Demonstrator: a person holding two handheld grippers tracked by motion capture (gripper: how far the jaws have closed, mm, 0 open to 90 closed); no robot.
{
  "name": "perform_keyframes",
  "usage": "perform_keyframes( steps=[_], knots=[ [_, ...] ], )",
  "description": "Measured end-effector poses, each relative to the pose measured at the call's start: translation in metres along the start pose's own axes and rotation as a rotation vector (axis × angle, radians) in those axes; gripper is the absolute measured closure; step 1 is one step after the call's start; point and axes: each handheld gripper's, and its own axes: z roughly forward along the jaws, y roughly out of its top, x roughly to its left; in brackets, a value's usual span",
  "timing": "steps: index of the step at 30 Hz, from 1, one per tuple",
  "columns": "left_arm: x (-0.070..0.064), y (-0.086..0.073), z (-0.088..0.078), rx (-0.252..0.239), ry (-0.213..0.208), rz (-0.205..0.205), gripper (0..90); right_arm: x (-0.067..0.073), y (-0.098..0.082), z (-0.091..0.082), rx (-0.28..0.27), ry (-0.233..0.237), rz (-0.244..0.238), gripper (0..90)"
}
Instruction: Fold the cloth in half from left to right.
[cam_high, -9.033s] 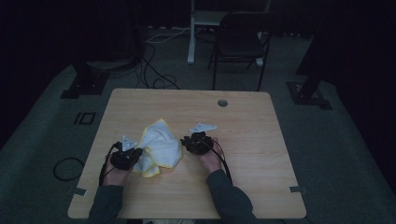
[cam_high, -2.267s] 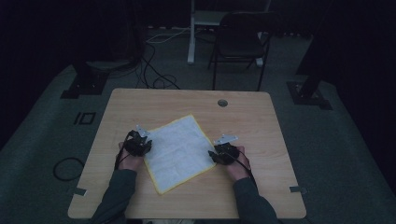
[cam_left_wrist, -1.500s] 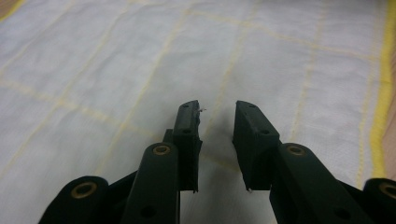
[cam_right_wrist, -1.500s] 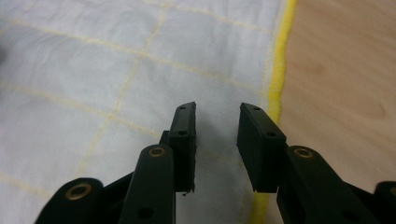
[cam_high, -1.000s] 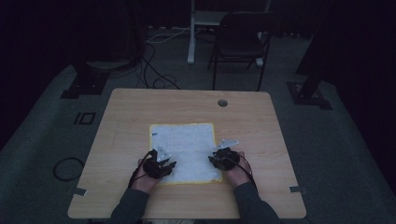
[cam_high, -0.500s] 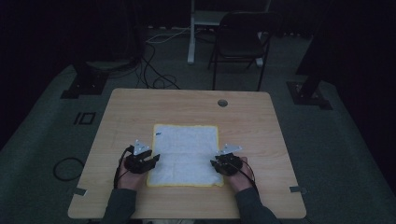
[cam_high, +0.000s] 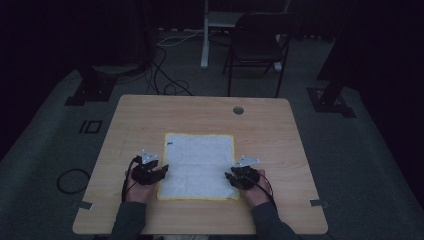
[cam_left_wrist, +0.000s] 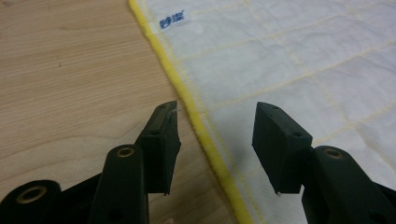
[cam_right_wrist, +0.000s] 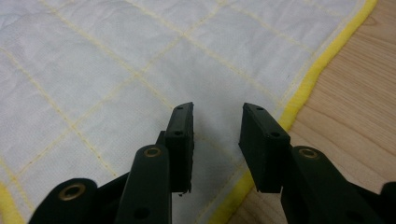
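1. I see the white quilted cloth (cam_high: 199, 166) lying flat and spread out on the wooden table (cam_high: 135, 120), nearer my side than the far edge. Its yellow hem runs all round, and its near edge sits close to the table's front edge.
2. There is open tabletop on the left, on the right and beyond the cloth. A round cable hole (cam_high: 238, 110) sits in the far part of the table, well apart from the cloth.
3. My left gripper (cam_high: 161, 171) rests at the cloth's left edge, toward the near corner. In the left gripper view its jaws have just been opening and stand wide apart; the yellow hem (cam_left_wrist: 196, 122) runs between them, but neither jaw presses on it.
4. A small blue label (cam_left_wrist: 173, 18) sits just inside the hem, farther along that edge.
5. My right gripper (cam_high: 231, 177) sits over the cloth's right side near the near corner. In the right gripper view its jaws have just been parting a little and stand open above the white fabric (cam_right_wrist: 140, 60), gripping nothing, with the hem just to the right.
6. I see no containers on the table.
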Motion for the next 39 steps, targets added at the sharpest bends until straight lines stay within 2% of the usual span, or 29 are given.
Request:
perform_keyframes(
  steps=[6, 10, 13, 14, 18, 19, 20, 21, 23, 26, 32, 36, 39],
  knots=[
    [0.002, -0.001, 0.009, 0.024, 0.016, -0.016, 50.0, 0.001, -0.001, -0.001, 0.0, -0.004, -0.01, 63.6],
    [0.0, 0.0, 0.012, 0.03, 0.017, -0.006, 49.0, 0.002, -0.001, -0.001, -0.002, -0.004, -0.011, 63.4],
    [-0.004, 0.001, 0.014, 0.02, -0.009, 0.006, 49.0, 0.002, -0.001, -0.001, -0.002, -0.001, -0.014, 63.1],
    [-0.008, 0.002, 0.016, 0.018, -0.003, 0.02, 50.7, 0.002, -0.002, -0.001, -0.002, -0.001, -0.015, 63.0],
    [-0.011, 0.003, 0.016, 0.019, -0.005, 0.018, 63.6, 0.002, -0.002, -0.002, -0.005, 0.001, -0.016, 62.8],
    [-0.012, 0.003, 0.017, 0.018, -0.006, 0.015, 63.6, 0.002, -0.002, -0.002, -0.005, 0.001, -0.016, 62.8],
    [-0.012, 0.003, 0.016, 0.019, -0.009, 0.015, 68.3, 0.002, -0.002, -0.002, -0.004, 0.001, -0.017, 62.8],
    [-0.012, 0.003, 0.016, 0.02, -0.013, 0.014, 78.0, 0.003, -0.002, -0.002, -0.005, 0.0, -0.017, 62.8],
    [-0.014, 0.003, 0.017, 0.021, -0.024, 0.019, 84.3, 0.003, -0.002, -0.002, -0.004, 0.0, -0.019, 62.8],
    [-0.014, 0.003, 0.016, 0.026, -0.017, 0.032, 85.7, 0.003, -0.002, -0.002, -0.004, 0.002, -0.019, 61.6],
    [-0.009, 0.002, 0.012, 0.034, -0.006, 0.021, 86.6, 0.003, 0.0, -0.004, -0.023, 0.006, -0.032, 57.0],
    [-0.003, 0.002, 0.01, 0.034, 0.0, 0.003, 86.9, 0.002, 0.002, -0.006, -0.044, -0.011, -0.04, 56.8],
    [-0.001, 0.003, 0.008, 0.016, -0.025, -0.025, 86.9, 0.0, 0.002, -0.006, -0.05, -0.018, -0.027, 56.7]
  ],
)
